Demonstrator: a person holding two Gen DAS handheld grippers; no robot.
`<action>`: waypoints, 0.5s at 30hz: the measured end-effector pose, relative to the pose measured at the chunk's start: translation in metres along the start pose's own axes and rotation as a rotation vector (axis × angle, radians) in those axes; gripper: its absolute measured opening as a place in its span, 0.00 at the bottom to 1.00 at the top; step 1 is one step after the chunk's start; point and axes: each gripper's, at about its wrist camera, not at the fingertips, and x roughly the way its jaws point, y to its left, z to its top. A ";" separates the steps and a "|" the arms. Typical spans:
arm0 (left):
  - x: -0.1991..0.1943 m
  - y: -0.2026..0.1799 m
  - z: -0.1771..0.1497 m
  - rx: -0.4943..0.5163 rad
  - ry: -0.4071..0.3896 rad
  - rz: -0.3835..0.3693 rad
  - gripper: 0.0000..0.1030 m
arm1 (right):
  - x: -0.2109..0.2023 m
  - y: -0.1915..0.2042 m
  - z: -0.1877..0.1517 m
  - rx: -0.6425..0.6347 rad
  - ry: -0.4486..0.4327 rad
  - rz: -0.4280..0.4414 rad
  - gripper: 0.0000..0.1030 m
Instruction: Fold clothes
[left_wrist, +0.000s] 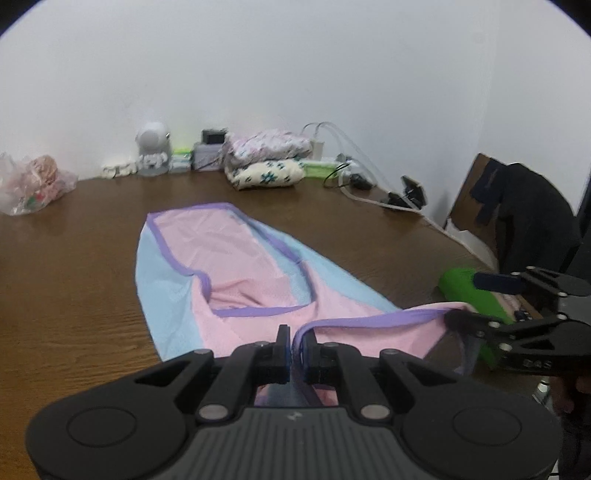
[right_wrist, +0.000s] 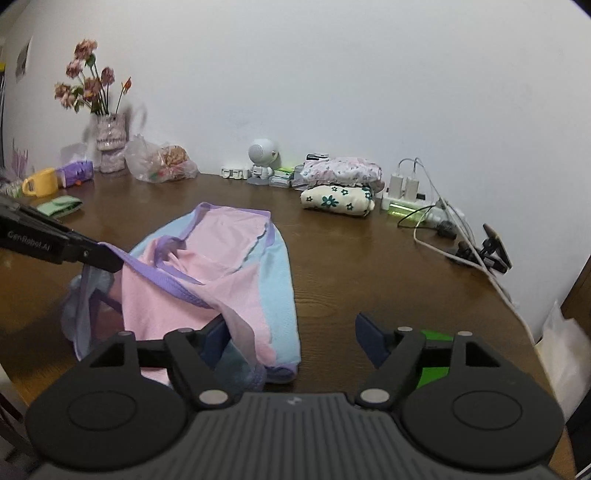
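A pink and light-blue garment (left_wrist: 229, 251) with purple trim lies partly spread on the brown table (left_wrist: 74, 277). My left gripper (left_wrist: 295, 343) is shut on its purple-trimmed near edge, which it holds lifted off the table. In the right wrist view the left gripper (right_wrist: 107, 258) comes in from the left, pinching that same edge of the garment (right_wrist: 221, 258). My right gripper (right_wrist: 291, 332) stands open over the garment's near right corner; the cloth drapes beside its left finger (right_wrist: 216, 334) and is not pinched. From the left wrist view the right gripper (left_wrist: 469, 299) is open at the cloth's right end.
Two folded garments (right_wrist: 340, 184) are stacked at the back by the wall. A power strip with chargers (right_wrist: 406, 199), loose cables and a phone clamp (right_wrist: 491, 251) lie at the right. A vase (right_wrist: 109, 147), plastic bag (right_wrist: 162, 162) and yellow mug (right_wrist: 38, 182) stand back left. A green object (left_wrist: 472, 291) lies near the right edge.
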 end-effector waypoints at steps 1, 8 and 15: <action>-0.003 0.000 -0.001 0.000 -0.006 -0.001 0.05 | 0.001 0.001 0.000 0.005 0.001 -0.007 0.72; -0.025 0.004 -0.007 -0.027 -0.062 0.001 0.05 | -0.019 0.021 -0.001 -0.034 -0.005 -0.031 0.66; -0.027 -0.003 -0.013 0.008 -0.101 0.039 0.05 | -0.006 0.096 -0.037 -0.385 0.102 -0.292 0.67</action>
